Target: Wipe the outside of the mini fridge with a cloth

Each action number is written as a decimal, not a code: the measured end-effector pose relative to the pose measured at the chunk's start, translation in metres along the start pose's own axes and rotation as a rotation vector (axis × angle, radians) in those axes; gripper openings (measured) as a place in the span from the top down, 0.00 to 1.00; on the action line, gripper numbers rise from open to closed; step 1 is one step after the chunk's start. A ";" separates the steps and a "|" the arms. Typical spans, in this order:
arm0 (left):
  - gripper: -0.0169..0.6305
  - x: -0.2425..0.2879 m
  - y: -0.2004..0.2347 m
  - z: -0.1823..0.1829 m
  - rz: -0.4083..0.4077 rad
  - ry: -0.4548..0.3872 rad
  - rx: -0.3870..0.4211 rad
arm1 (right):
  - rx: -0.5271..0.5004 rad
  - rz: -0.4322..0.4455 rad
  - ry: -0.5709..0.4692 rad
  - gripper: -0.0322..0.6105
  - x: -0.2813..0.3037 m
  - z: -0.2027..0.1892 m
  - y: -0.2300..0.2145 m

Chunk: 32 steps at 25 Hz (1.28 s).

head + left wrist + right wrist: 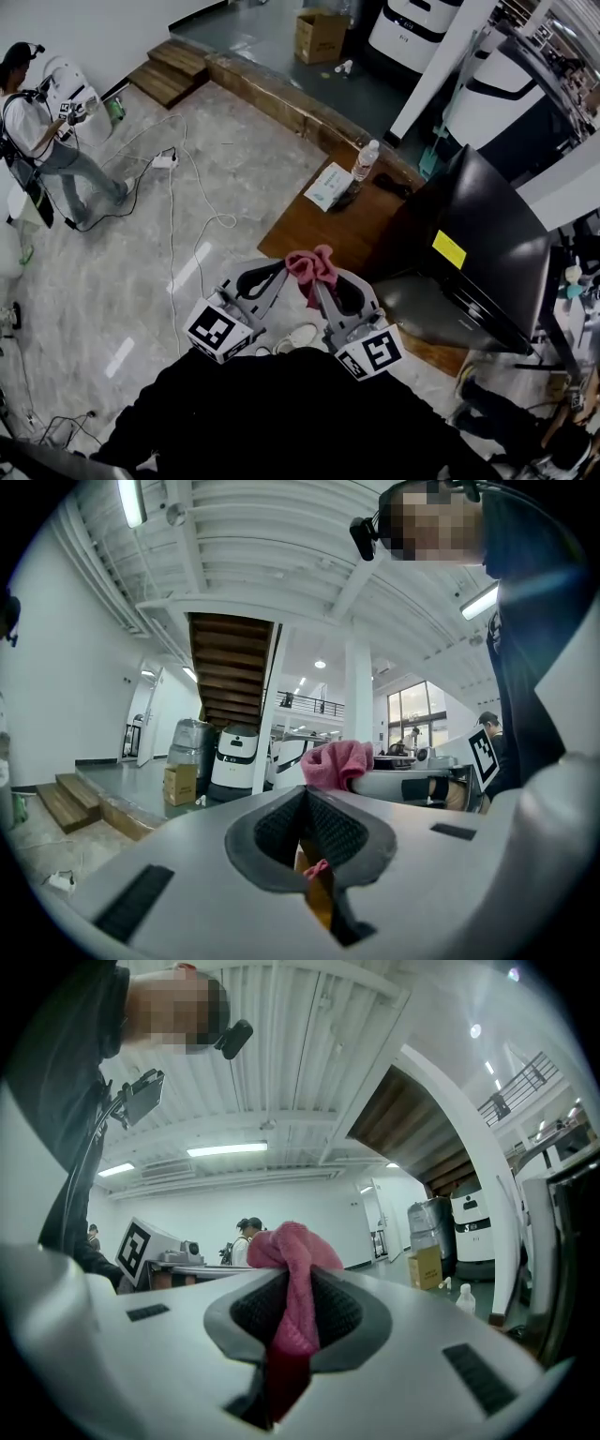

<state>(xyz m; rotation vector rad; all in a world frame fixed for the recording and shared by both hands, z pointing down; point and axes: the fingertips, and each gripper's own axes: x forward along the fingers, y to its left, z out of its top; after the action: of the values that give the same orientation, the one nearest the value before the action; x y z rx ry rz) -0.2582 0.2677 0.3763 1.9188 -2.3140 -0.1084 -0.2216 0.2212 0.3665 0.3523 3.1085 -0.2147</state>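
Note:
The black mini fridge [487, 244] stands at the right on a low wooden table [328, 234], with a yellow sticker on its top. In front of me my two grippers are held close together, tips nearly meeting. My right gripper [317, 286] [292, 1274] is shut on a pink cloth [314, 265] [291, 1269], which bunches above its tips and hangs down through the gap. My left gripper [279, 272] [305, 794] is shut, with only a tiny pink scrap deep between its jaws. The cloth [337, 761] shows just beyond its tips. Both grippers are well short of the fridge.
A water bottle [366, 161] and a pack of wipes [328, 186] lie on the table's far end. White cables [173, 216] trail over the marble floor. Another person [42, 141] with grippers stands far left. A cardboard box [321, 36] sits at the back.

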 end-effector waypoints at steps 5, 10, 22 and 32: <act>0.96 0.042 0.022 0.013 -0.010 0.017 0.030 | 0.010 -0.003 -0.019 0.85 0.017 0.009 -0.035; 0.96 0.082 0.041 0.013 -0.024 0.022 0.035 | 0.018 -0.044 -0.047 0.85 0.031 0.008 -0.068; 0.96 0.224 0.130 0.023 -0.324 0.045 0.032 | 0.149 -0.406 -0.133 0.85 0.105 0.001 -0.208; 0.96 0.362 0.164 0.048 -0.696 0.044 0.059 | 0.199 -0.919 -0.417 0.85 0.113 0.035 -0.353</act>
<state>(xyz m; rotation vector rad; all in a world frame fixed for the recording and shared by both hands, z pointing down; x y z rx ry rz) -0.4899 -0.0587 0.3723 2.6286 -1.5352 -0.0628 -0.4108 -0.0996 0.3773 -1.0036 2.5872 -0.5075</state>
